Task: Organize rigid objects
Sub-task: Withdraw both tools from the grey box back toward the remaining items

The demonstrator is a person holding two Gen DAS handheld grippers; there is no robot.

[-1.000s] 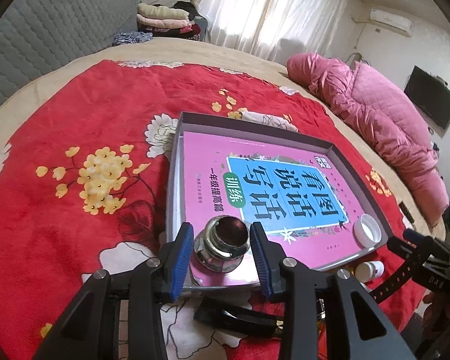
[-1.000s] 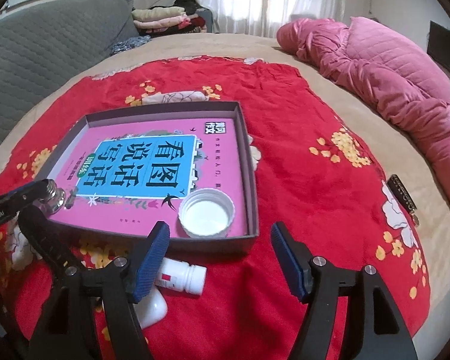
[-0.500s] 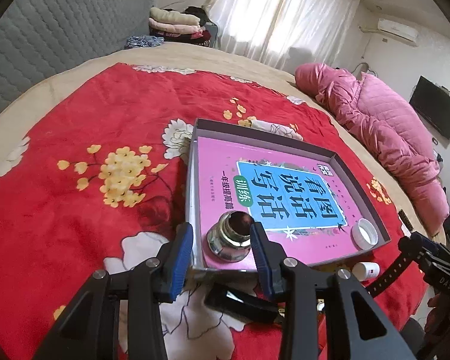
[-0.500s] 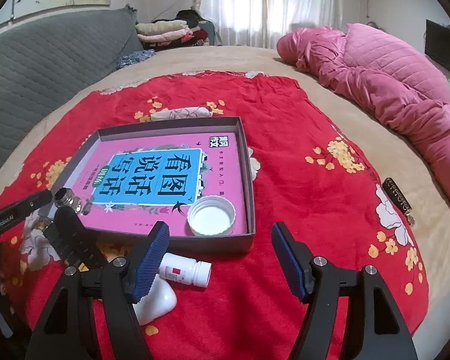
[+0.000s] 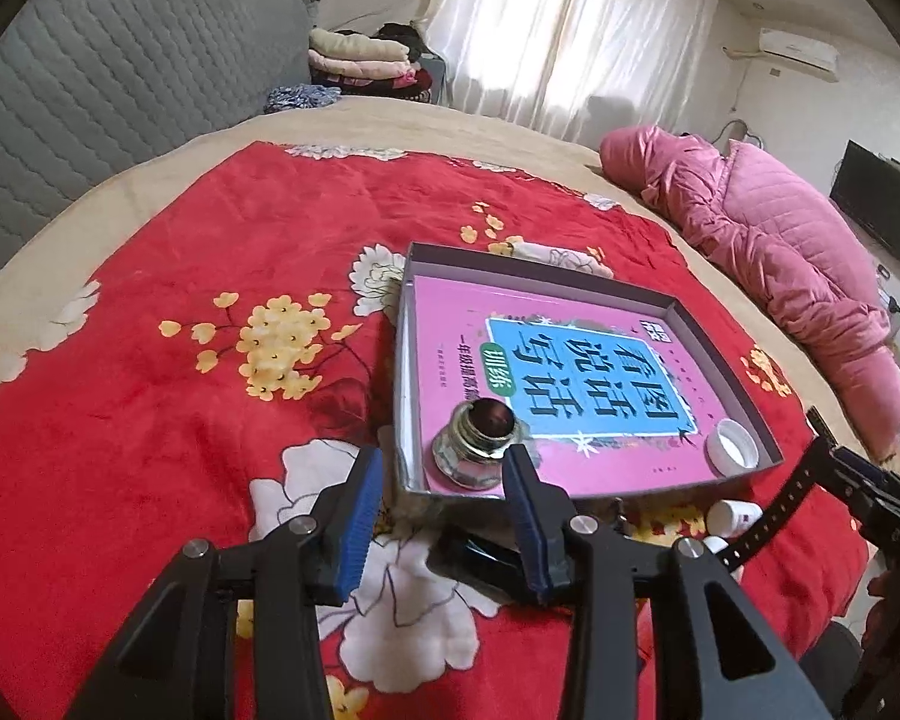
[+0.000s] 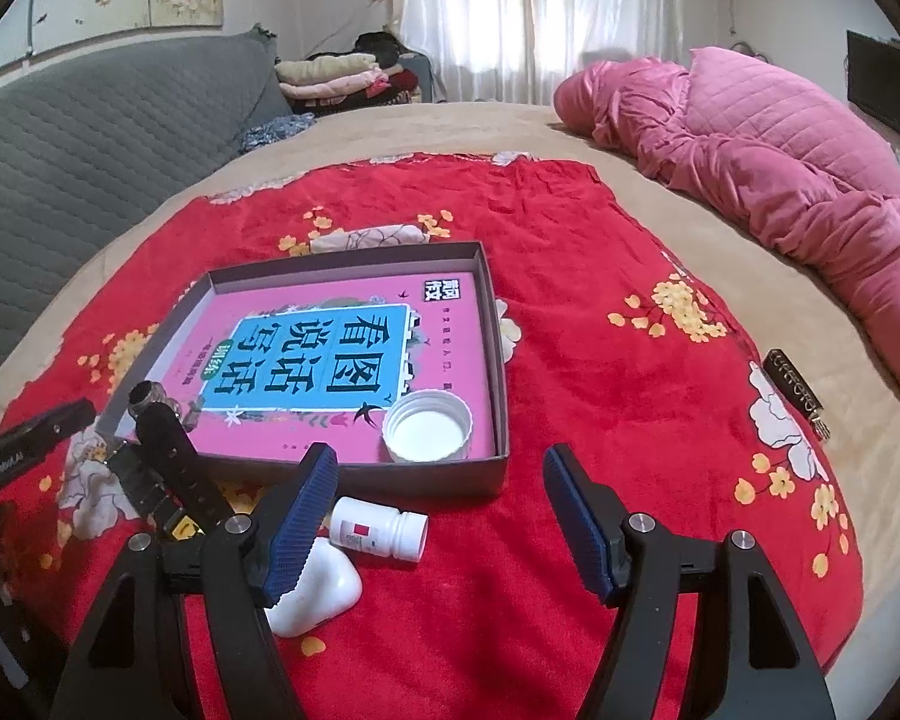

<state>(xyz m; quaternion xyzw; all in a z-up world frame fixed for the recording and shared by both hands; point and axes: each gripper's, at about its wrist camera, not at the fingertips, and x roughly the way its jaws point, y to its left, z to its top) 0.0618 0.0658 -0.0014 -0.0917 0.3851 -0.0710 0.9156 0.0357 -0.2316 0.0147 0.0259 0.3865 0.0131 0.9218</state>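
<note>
**Next pick: pill bottle**

Both tongs, left tongs [image 5: 444, 516] and right tongs [image 6: 441, 519], open and empty. Metal fitting [image 5: 477, 450] and white cap [image 6: 427, 425] sit inside the tray [image 6: 498, 360]. Pill bottle [image 6: 381, 531] lies just outside the tray's near wall, beside right tongs' left pad. Center over it, then grip across its body.

— What's in the tray [image 6: 498, 360]?

— A book [image 6: 330, 360] lies flat in it. A metal fitting [image 5: 477, 441] stands on the book's near left corner, a cap [image 6: 427, 425] on its near right.

— And outside?

— Before the tray's near wall, on the blanket [image 6: 600, 372], lie a small bottle [image 6: 384, 531] and, nearer me, a rounded case [image 6: 318, 594].
</note>
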